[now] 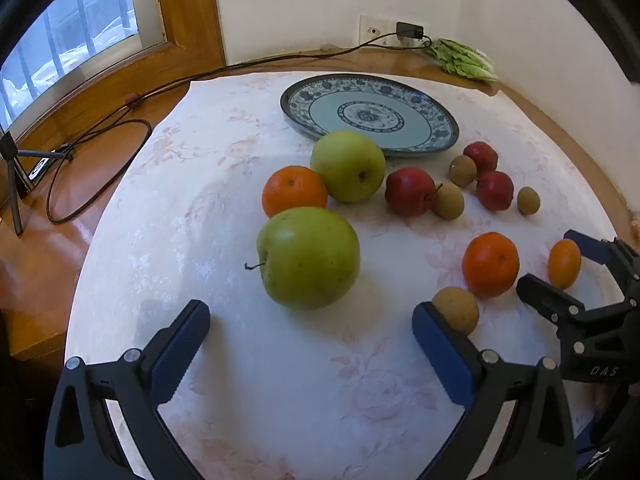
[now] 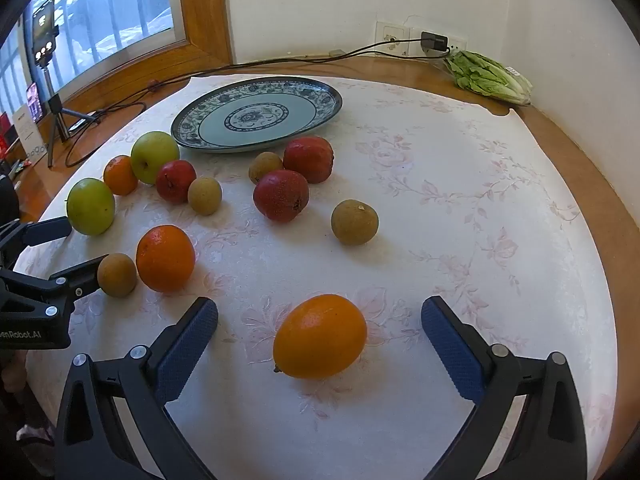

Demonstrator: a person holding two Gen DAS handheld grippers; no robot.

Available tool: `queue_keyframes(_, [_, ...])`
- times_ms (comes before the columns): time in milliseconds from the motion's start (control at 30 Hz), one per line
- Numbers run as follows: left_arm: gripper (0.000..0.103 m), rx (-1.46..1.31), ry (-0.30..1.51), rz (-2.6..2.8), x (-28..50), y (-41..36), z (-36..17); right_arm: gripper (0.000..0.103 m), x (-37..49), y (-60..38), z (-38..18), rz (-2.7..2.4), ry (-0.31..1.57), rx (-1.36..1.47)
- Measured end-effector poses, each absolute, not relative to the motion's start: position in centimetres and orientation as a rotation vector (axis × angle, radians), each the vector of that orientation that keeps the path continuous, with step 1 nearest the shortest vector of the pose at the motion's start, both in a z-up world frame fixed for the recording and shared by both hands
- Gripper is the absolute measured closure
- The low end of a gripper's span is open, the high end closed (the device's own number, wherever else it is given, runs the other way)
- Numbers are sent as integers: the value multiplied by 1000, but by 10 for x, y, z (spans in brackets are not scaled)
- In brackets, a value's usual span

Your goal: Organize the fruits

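A: The kumquat (image 2: 320, 336) lay nearest, between the right gripper (image 2: 320, 338)'s spread, empty fingers. The left gripper (image 1: 310, 344) gaped before a green apple (image 1: 308, 257).

B: I'd have centred, closed gently, then carried it to the plate (image 2: 328, 98).

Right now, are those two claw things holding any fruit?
Left gripper: open, holding nothing.
Right gripper: open, holding nothing; an orange fruit lies between its fingers.
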State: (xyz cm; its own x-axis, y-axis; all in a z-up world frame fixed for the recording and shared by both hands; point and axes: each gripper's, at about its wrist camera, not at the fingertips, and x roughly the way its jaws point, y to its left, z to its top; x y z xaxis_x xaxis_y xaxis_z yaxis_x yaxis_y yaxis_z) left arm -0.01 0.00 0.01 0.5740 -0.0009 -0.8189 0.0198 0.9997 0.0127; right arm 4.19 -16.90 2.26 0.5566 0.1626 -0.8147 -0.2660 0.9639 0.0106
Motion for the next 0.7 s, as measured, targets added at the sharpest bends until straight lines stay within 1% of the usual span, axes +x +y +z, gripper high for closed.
queue_keyframes(700, [0,24,969,-18,0,-1,0,0,42,-169,22,254,946,-117])
